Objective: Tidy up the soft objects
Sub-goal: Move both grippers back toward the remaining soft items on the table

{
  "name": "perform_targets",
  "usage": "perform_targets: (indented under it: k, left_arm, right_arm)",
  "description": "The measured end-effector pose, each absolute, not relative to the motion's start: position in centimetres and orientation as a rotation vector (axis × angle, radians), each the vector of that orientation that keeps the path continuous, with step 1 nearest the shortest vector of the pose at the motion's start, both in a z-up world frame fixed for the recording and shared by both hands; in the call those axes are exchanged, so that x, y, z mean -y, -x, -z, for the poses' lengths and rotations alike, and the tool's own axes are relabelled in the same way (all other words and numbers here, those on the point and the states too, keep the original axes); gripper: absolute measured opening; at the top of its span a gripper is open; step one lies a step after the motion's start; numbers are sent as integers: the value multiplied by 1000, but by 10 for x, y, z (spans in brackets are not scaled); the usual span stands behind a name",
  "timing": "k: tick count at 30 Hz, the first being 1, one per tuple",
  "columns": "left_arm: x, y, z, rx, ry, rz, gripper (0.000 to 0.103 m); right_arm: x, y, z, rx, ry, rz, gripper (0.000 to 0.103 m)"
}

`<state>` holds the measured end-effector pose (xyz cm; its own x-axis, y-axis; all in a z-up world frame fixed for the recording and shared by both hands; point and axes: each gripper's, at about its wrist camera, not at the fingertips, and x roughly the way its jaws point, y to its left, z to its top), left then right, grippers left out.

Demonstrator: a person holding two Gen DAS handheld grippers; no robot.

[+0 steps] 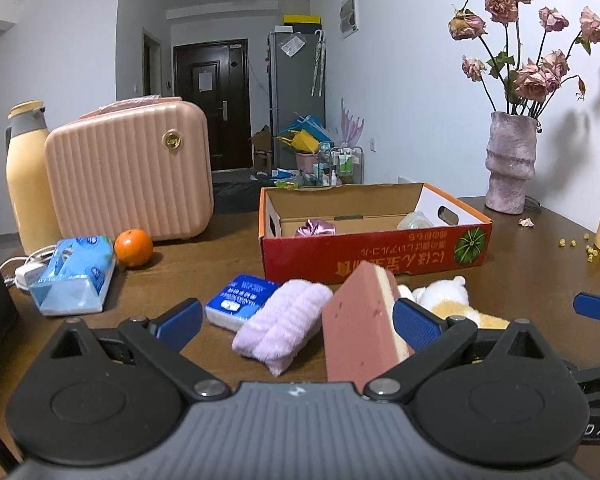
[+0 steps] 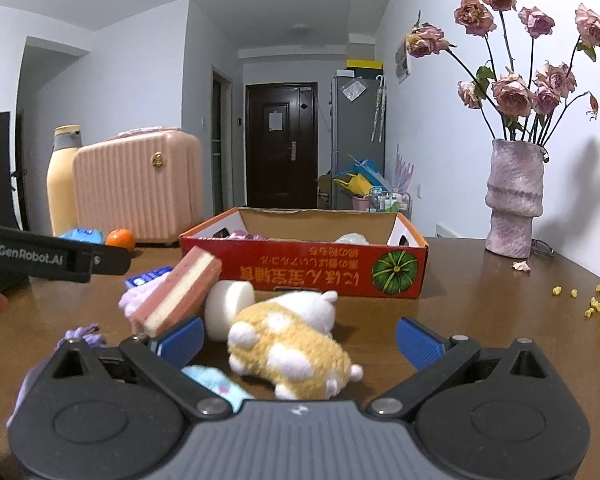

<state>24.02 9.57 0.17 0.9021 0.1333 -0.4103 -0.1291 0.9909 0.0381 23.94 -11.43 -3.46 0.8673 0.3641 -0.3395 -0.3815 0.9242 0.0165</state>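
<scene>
I am looking along two handheld grippers at a dark wooden table (image 1: 188, 264) where soft things wait to be sorted into a red cardboard box (image 1: 374, 246) standing just beyond them; by my reading the job is begun but far from finished. Inside the box I can make out a shiny purple scrunchie (image 1: 315, 228) at its left and a pale, translucent item (image 1: 414, 220) at its right (too hidden by the wall to name); those seem to be the only things stowed. Still out on the table, in front of the box, lie a folded lilac towel (image 1: 286, 326), a pink and cream sponge (image 2: 178, 294) tilted up on edge beside it, a white foam cylinder (image 2: 228, 308), a yellow and white plush toy (image 2: 292, 350) lying on its side, a light blue soft item (image 2: 216, 386) and a bit of purple fabric (image 2: 86, 334) near my right gripper's base; a blue tissue packet (image 1: 242, 300) touches the towel. My left gripper (image 1: 298, 320) has its jaws spread wide and holds nothing, the towel and sponge between its fingers' line; my right gripper (image 2: 300, 340) is likewise wide apart and empty, the plush toy lying between its blue pads (image 2: 418, 342). I judge at least five soft pieces are left to move.
</scene>
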Motion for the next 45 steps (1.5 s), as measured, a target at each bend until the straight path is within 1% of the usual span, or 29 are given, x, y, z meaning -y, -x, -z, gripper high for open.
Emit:
perform_targets:
  k: [14, 19, 37, 42, 45]
  left_arm:
    - [-94, -203, 14, -470, -1, -156, 103]
    - [-92, -197, 25, -521, -9, -176, 103]
    - [-112, -229, 70, -755, 12, -291, 103]
    - [-123, -230, 72, -767, 95, -263, 103]
    - [-124, -231, 72, -764, 98, -264, 103]
  right_arm:
    - [114, -215, 37, -351, 64, -404, 103]
    - [119, -215, 38, -360, 47, -397, 103]
    - [125, -220, 40, -393, 7, -413, 103]
    - [124, -222, 41, -408, 10, -415, 103]
    - [123, -223, 42, -414, 12, -414, 103]
